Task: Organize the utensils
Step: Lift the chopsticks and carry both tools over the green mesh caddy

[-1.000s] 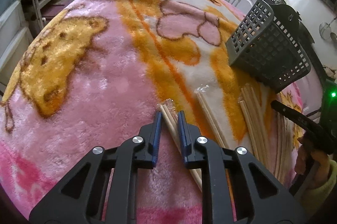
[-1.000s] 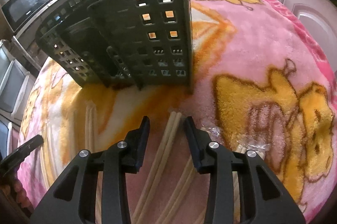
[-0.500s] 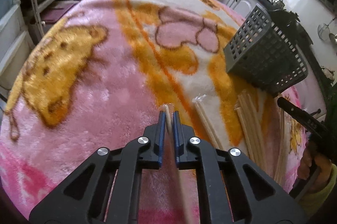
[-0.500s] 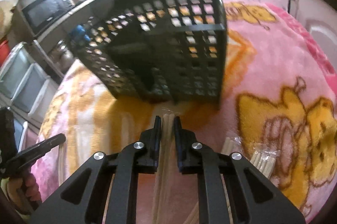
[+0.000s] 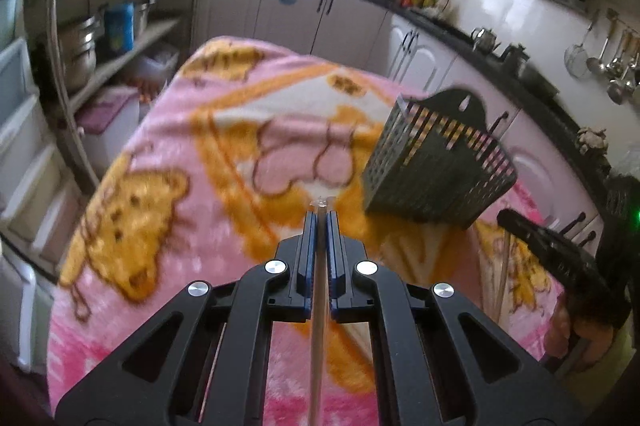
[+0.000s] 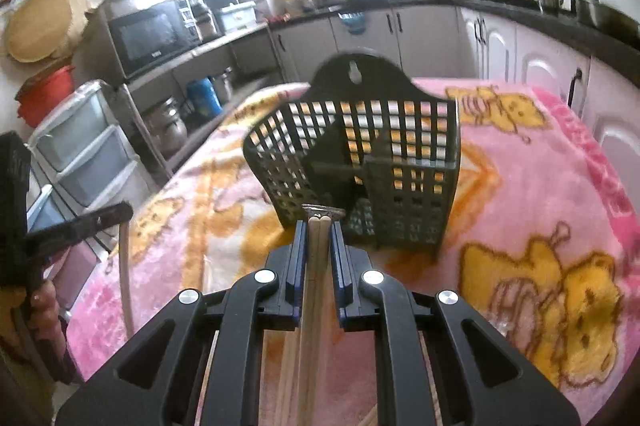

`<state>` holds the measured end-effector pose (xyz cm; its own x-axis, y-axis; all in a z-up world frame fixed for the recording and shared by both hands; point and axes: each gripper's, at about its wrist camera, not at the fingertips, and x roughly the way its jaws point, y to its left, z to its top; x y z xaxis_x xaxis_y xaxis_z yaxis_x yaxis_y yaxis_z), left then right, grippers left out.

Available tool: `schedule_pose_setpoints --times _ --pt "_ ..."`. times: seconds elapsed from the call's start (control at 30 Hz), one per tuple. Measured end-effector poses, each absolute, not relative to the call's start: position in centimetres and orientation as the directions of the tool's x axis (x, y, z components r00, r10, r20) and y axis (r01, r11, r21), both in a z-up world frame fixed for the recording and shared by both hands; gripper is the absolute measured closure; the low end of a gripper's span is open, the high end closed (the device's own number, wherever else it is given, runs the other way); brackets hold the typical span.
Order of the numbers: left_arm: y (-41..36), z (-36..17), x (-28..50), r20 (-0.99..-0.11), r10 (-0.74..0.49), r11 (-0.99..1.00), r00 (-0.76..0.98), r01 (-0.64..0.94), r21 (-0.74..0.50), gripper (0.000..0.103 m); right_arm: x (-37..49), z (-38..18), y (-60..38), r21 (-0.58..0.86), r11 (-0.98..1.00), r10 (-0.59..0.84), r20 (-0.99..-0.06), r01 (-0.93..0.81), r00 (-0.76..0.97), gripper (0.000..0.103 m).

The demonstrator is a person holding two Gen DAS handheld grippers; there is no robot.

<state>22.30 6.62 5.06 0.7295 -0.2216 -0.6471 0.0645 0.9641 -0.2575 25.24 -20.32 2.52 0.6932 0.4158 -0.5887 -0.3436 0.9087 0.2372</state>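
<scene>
The left gripper [image 5: 321,222] is closed down to a thin gap on a single chopstick [image 5: 318,310], whose clear-wrapped tip pokes out just past the fingertips. The right gripper [image 6: 319,228] is pinched on a pair of chopsticks [image 6: 314,290] lying side by side between its pads, their wrapped ends also just clear of the tips. Both grippers are lifted above the pink blanket [image 5: 168,226].

In the left wrist view, the black basket [image 5: 436,161] sits at 2 o'clock from the fingertips, tilted, its side wall showing. The right gripper's body appears at 3 o'clock with a chopstick hanging below it.

The right wrist view faces the basket [image 6: 400,153] head on at 12 o'clock, just beyond the fingertips. Only here can the open top, the inner dividers and the hanging tab with its keyhole be seen (the compartments look dark inside; contents cannot be told). More chopsticks lie on the blanket under this gripper. The left gripper's body sits at 9 o'clock.

A microwave [image 6: 150,35] stands at 10 o'clock; its small front label is too blurred to read.
</scene>
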Motion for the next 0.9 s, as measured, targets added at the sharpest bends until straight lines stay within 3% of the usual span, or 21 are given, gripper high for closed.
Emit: schedule_pose_setpoints --times 0.3,0.53,0.9 --pt "3.6 8.5 23.1 -0.565 -0.222 0.969 0.795 0.116 -0.218 0.102 23.5 6.0 -20.7 0.168 0.909 0.414 -0.457 -0.381 0.788 0.092" --pt "1.0 9.8 25.2 -0.561 -0.246 0.967 0.790 0.165 -0.192 0.102 24.1 7.9 -21.8 0.171 0.907 0.421 -0.396 -0.384 0.816 0.092" --pt "-0.8 15.8 27.6 -0.479 -0.276 0.959 0.833 0.211 -0.187 0.102 25.4 12.5 -24.0 0.190 0.907 0.418 -0.311 -0.375 0.854 0.092"
